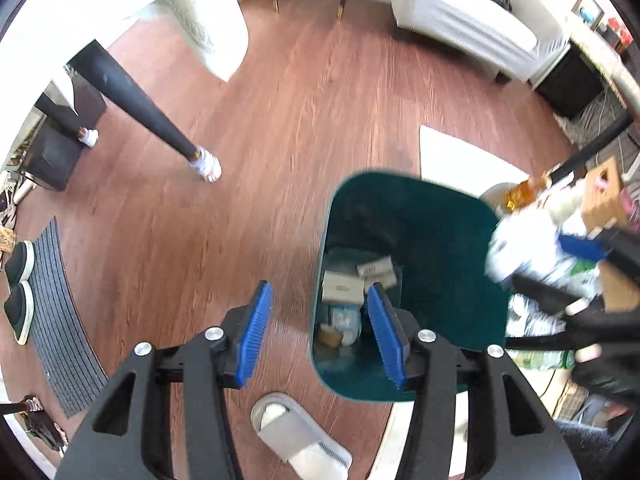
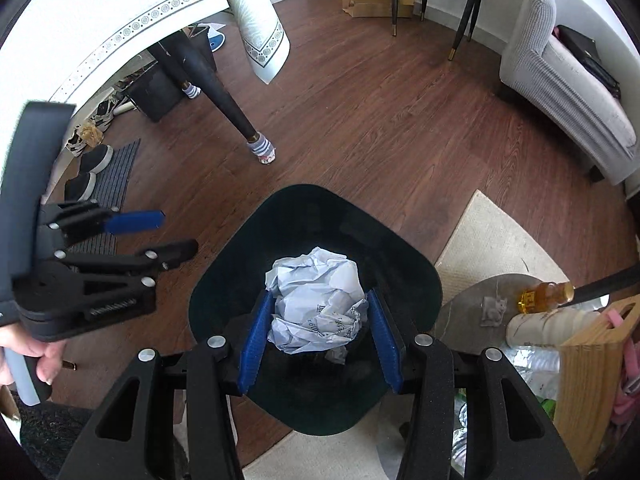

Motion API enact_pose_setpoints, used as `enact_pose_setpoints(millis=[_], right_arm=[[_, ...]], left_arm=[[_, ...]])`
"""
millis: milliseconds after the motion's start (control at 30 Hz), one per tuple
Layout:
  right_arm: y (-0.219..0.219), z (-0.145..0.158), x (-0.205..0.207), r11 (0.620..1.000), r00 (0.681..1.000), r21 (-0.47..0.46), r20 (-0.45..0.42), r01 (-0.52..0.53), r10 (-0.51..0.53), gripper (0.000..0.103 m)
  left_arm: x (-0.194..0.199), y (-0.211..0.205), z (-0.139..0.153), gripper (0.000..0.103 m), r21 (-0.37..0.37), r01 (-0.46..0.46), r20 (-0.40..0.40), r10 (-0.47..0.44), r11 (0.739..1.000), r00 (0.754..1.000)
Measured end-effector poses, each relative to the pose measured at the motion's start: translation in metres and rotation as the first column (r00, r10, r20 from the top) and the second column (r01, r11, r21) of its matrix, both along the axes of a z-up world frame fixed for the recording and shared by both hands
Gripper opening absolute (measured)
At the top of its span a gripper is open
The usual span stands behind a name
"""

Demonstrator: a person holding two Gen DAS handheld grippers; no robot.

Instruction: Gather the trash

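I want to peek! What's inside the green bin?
At the bottom of the green bin lie small cardboard boxes and wrappers. The left gripper hides part of the pile.

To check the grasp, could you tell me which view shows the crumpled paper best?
The right wrist view: the crumpled paper sits sharp between the right hand-held gripper pads. The left wrist view shows it blurred at the edge.

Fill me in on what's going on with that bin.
A person holding a gripper in each hand is collecting trash. The right gripper is shut on a crumpled paper ball, holding it over the mouth of the dark green bin. The left gripper is open with nothing between its fingers, above the bin's near edge. Small boxes and wrappers already lie at the bottom. The paper has not been dropped yet.
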State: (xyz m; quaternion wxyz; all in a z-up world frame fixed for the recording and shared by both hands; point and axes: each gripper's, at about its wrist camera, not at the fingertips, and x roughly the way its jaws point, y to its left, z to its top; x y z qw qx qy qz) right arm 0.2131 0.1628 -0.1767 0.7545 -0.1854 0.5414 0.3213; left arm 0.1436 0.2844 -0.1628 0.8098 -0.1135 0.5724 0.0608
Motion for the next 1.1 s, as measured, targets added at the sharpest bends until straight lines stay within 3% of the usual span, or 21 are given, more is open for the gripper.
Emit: enact_pose_setpoints(millis=[167, 233, 267, 533, 700, 767, 833, 1100], right_arm=[[-0.006, -0.023, 0.002, 1.0, 0.998, -0.014, -0.061, 0.023, -0.024, 0.049], [-0.008, -0.029, 0.002, 0.999, 0.997, -0.019, -0.069, 0.028, -0.029, 0.05], [-0.008, -0.031, 0.002, 0.999, 0.997, -0.023, -0.071, 0.029, -0.03, 0.05], [-0.013, -0.056, 0.0, 0.999, 0.994, -0.036, -0.104, 0.028, -0.032, 0.051], [-0.015, -0.066, -0.004, 0.996, 0.996, -0.084, -0.09, 0.007, -0.014, 0.053], [-0.019, -0.072, -0.004, 0.996, 0.994, -0.093, -0.104, 0.002, -0.011, 0.061], [-0.022, -0.074, -0.006, 0.994, 0.994, -0.105, -0.106, -0.005, -0.007, 0.062], [-0.025, -0.046, -0.014, 0.998, 0.998, -0.046, -0.048, -0.03, 0.028, 0.062]], left_arm=[[0.001, -0.003, 0.038, 0.053, 0.021, -0.002, 0.107, 0.0, 1.0, 0.994], [0.0, -0.004, 0.055, 0.046, 0.02, -0.009, 0.156, 0.006, 1.0, 0.988], [-0.001, -0.004, 0.063, 0.036, 0.029, -0.012, 0.179, 0.006, 1.0, 0.984], [-0.009, -0.022, 0.14, 0.019, 0.075, -0.056, 0.391, 0.022, 0.996, 0.92], [-0.012, -0.04, 0.185, 0.018, 0.085, -0.053, 0.496, 0.004, 0.995, 0.868], [-0.014, -0.049, 0.2, 0.018, 0.101, -0.042, 0.527, -0.018, 0.994, 0.849], [-0.015, -0.058, 0.213, 0.018, 0.117, -0.032, 0.555, -0.038, 0.993, 0.831], [-0.024, -0.064, 0.245, 0.021, 0.064, -0.03, 0.612, -0.015, 0.998, 0.791]])
